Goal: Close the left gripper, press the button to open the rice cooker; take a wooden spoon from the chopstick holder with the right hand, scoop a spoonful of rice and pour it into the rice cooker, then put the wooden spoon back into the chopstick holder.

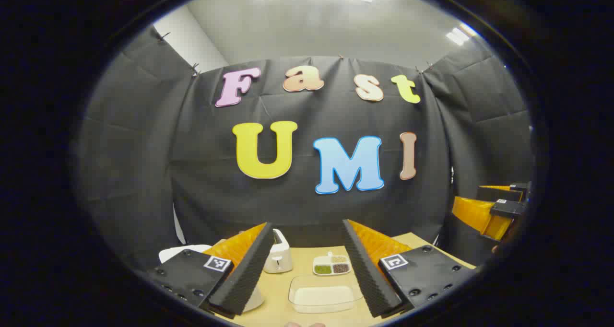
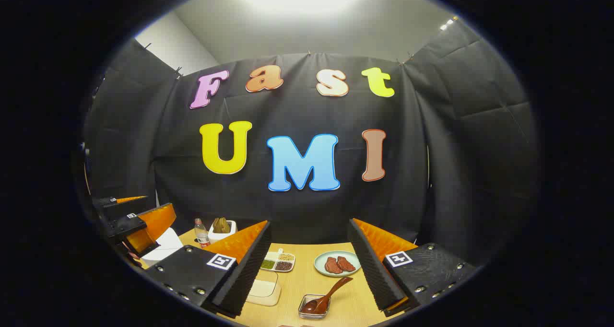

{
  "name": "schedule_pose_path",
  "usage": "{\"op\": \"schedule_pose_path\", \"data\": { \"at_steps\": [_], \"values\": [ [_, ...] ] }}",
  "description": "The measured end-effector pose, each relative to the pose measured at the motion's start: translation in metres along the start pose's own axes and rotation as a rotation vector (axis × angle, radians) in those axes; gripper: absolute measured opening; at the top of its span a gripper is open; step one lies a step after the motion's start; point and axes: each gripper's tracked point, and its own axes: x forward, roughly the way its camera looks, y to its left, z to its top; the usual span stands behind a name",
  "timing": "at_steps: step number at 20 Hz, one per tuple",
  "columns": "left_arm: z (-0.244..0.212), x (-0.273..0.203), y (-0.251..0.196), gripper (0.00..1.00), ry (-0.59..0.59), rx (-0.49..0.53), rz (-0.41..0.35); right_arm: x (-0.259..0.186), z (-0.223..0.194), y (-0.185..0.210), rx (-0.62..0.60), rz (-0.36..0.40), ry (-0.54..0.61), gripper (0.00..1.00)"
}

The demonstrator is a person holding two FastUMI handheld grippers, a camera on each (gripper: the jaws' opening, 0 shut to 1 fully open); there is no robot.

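Hovering above the table, the left claw and right claw are both spread and empty; every step looks undone.

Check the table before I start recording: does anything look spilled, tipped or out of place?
Nothing looks spilled or tipped. One oddity: a brown spoon leans in the small glass bowl near the front, handle over the rim, apart from the white holder farther back.
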Motion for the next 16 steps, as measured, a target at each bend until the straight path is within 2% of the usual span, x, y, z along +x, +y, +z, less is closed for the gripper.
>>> {"op": "schedule_pose_path", "data": {
  "at_steps": [7, 8, 9, 16],
  "values": [
    [-0.003, -0.003, 0.007, 0.98, 0.004, 0.010, 0.006, 0.000, -0.004, 0.002, 0.010, -0.011, 0.009, 0.97],
    [-0.005, -0.005, 0.008, 0.97, 0.006, 0.009, 0.007, 0.000, -0.003, 0.001, 0.018, -0.021, 0.001, 0.93],
    [-0.006, -0.004, 0.008, 0.98, 0.008, 0.007, 0.007, -0.002, -0.001, 0.000, 0.030, -0.027, -0.008, 0.97],
    [-0.017, -0.014, 0.013, 0.99, 0.027, 0.005, 0.009, -0.005, -0.003, 0.005, 0.033, -0.036, -0.012, 0.97]
  ]
}}
